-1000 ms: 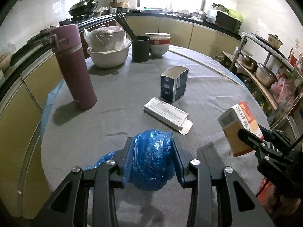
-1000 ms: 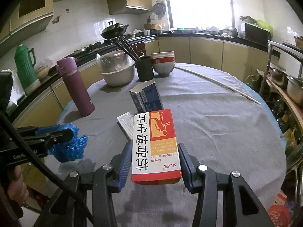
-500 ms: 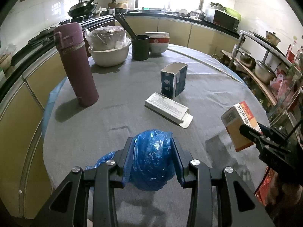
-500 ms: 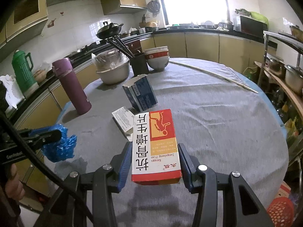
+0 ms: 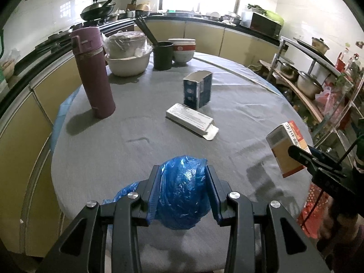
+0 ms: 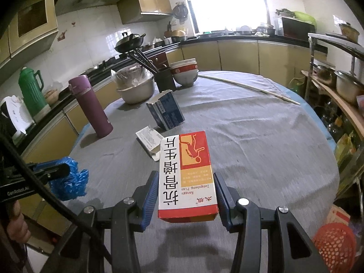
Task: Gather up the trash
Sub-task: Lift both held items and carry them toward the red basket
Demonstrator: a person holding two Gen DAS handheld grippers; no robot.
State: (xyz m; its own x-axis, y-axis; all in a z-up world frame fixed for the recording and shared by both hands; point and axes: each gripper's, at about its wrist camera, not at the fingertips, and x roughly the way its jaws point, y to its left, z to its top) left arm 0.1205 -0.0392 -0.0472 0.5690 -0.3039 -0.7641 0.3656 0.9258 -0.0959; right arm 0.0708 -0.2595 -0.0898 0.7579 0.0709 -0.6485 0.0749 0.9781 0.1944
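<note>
Left tongs: closed on a crumpled blue plastic bag, both blue pads pressed into its sides. The bag bulges above and below the grip and hangs clear of the cloth near the front edge of the bench. In the right wrist view the same tongs appear at far left with the bag bunched beyond their tips.

Right tongs: closed on a red, white and orange cardboard medicine box, gripped by its long sides at the near end, printed face up, held above the cloth. In the left wrist view this box is at far right, tilted, off the surface, with the right tongs clamped on it.

Round bench covered with a grey cloth: two further cartons remain on it. A flat white cardboard box with an open end flap lies near the centre. Just behind it, a dark blue cardboard box with an open top stands upright; whether the two touch cannot be told.

Left of these, well apart, stands a tall purple vacuum flask. At the far edge are a wrapped white basin, a black utensil holder and stacked bowls.

A red perforated plastic basket sits low at the lower right, beyond the bench edge.
</note>
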